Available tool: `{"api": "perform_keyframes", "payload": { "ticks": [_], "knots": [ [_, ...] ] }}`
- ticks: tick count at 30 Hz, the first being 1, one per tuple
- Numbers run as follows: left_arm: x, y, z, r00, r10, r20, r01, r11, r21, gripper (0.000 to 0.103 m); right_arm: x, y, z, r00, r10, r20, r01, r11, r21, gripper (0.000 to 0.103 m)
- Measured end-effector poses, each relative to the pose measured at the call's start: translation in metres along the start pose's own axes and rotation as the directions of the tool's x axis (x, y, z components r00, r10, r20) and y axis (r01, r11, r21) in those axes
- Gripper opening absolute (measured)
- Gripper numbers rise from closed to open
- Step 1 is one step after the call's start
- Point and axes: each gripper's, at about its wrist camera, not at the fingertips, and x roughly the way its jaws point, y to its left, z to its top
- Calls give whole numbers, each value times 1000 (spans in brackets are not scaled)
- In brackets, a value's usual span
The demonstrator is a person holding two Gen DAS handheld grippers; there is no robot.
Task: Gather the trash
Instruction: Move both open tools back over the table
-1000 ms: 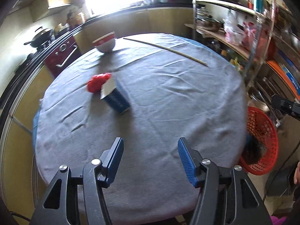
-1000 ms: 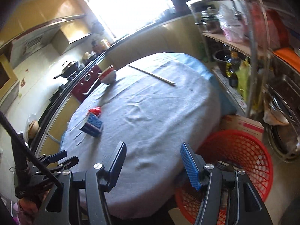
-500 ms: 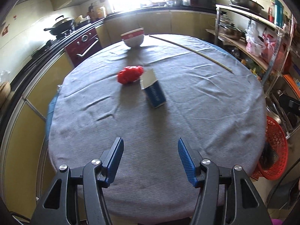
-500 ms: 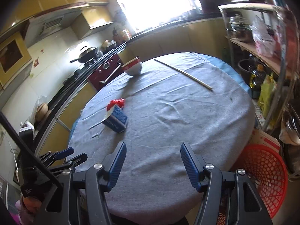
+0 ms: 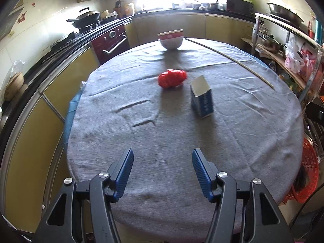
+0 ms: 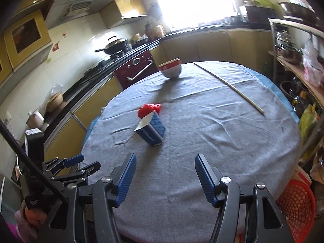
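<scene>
Now both views are swinging off the red basket (image 6: pixel 297 206) toward mid-frame, where the blue carton (image 5: pixel 202 99) and red wrapper (image 5: pixel 172 78) are lying on the bench (image 5: pixel 162 133); left tool (image 5: pixel 162 174) and right tool (image 6: pixel 165 177) are gaping, empty.

Print on the blue carton (image 5: pixel 202 101) is unreadable.

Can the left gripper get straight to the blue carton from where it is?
Probably yes. The left gripper is empty, its jaws wide open, and only bare tablecloth lies between it and the blue carton. The red wrapper sits beyond and to the left, out of the way.
</scene>
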Motion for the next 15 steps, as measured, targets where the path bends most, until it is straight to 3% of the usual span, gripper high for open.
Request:
{"api": "perform_keyframes", "payload": {
  "ticks": [15],
  "knots": [
    [25,41,8,999,41,-31,-42,998,-42,61,59,40,19,997,40,-69,-44,997,-59,65]
  ]
}}
